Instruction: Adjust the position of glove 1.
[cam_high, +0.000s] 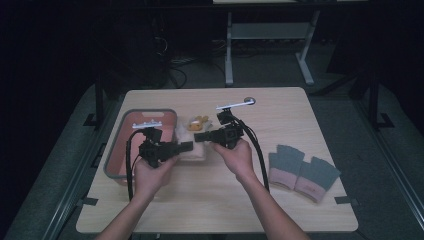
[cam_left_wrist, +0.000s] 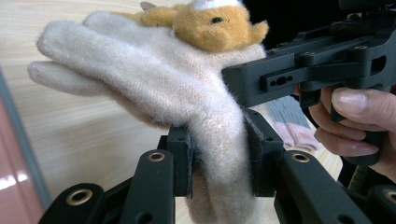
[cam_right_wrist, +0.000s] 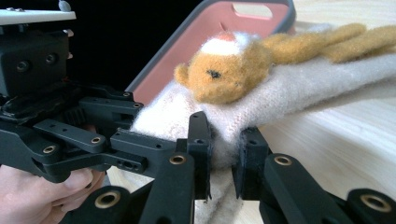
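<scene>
In the high view, the cream glove (cam_high: 192, 142) is seen between the two grippers, just right of the basket (cam_high: 121, 127); the left gripper (cam_high: 186, 145) and right gripper (cam_high: 198, 137) face each other across its near edge. In the left gripper view, the cuff is clamped between the jaws, the fingers (cam_left_wrist: 84, 51) stretched away toward the upper left. In the right gripper view, the cuff edge is pinched likewise, the glove's length running off to the right, toward the table (cam_right_wrist: 336, 135).
</scene>
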